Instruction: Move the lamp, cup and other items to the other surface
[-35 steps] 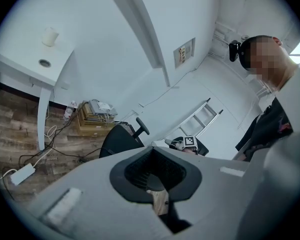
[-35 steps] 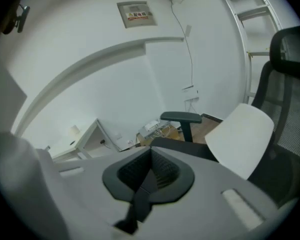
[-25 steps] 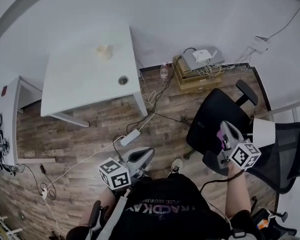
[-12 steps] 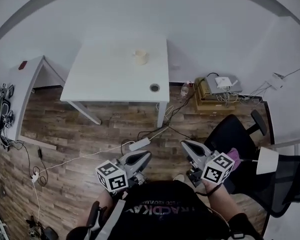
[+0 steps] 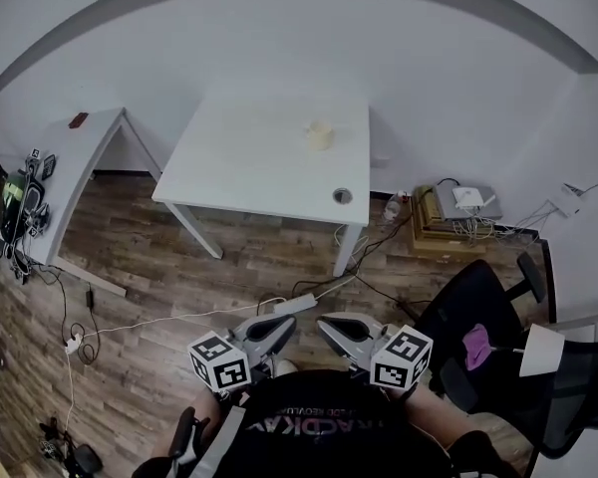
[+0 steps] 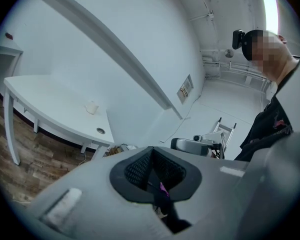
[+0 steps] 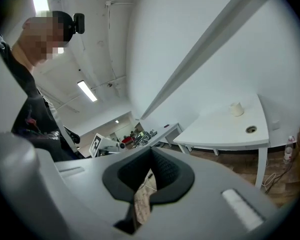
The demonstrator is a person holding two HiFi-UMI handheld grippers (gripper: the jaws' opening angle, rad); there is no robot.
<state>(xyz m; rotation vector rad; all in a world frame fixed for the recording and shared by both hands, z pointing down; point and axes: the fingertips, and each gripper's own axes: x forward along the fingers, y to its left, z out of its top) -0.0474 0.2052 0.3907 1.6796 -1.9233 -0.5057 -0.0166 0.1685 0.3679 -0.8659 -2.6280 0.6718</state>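
A cream cup (image 5: pixel 320 134) stands on the white table (image 5: pixel 249 167) ahead of me; it also shows as the cup (image 6: pixel 92 107) in the left gripper view and the cup (image 7: pixel 235 109) in the right gripper view. The white lamp shade (image 5: pixel 541 350) is at the far right beside a mesh chair. My left gripper (image 5: pixel 282 322) and right gripper (image 5: pixel 325 324) hang side by side over the wooden floor, close to my body and far from the table. Both are shut with nothing in them, as the left gripper (image 6: pixel 152 170) and right gripper (image 7: pixel 151 173) show in their own views.
A black office chair (image 5: pixel 478 312) with a purple item (image 5: pixel 475 345) on its seat stands at the right. A second white desk (image 5: pixel 80 162) with gadgets is at the left. Cables and a power strip (image 5: pixel 294 305) lie on the floor; boxes with devices (image 5: pixel 458 212) sit by the wall.
My right gripper has swung left from the black chair to beside the left gripper. The view has turned left, so the table now sits more to the right.
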